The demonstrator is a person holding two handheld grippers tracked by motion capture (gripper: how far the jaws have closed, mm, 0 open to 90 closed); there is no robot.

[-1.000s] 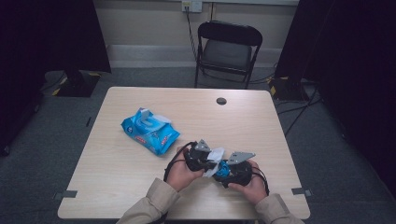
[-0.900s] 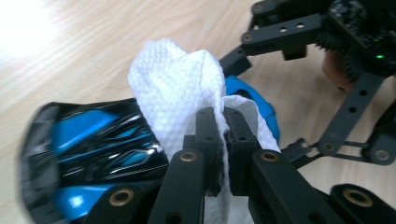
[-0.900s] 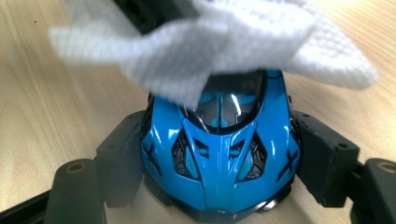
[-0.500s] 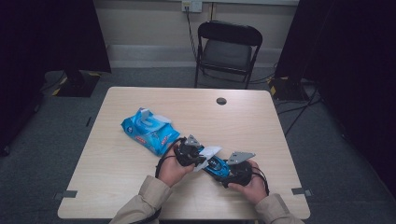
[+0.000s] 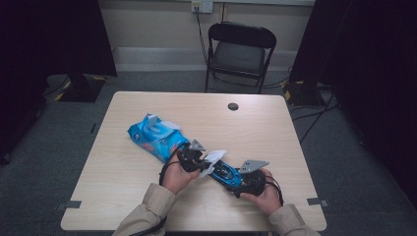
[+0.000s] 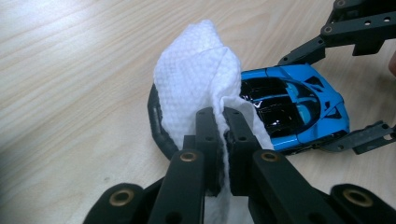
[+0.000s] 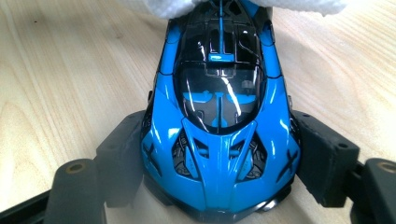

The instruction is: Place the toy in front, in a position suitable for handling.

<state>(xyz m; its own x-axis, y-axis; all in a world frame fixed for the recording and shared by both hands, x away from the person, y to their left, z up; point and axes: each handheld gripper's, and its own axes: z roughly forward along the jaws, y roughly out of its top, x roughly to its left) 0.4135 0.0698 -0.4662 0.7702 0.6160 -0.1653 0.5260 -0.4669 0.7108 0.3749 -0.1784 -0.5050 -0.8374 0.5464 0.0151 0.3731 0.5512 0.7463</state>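
Note:
A blue and black toy car lies on the wooden table. My right gripper is shut on its sides; in the right gripper view the pads press both flanks of the car, with my right gripper around its front. My left gripper is shut on a white wipe. In the left gripper view my left gripper pinches the folded wipe, which rests against one end of the car. The wipe's edge covers that far end.
A blue pack of wet wipes with its flap open lies left of the hands. A small black round cap sits near the table's far edge. A black folding chair stands behind the table.
My left gripper has slid a little to the left with the wipe, toward the wipes pack. The right gripper and the car have stayed still.

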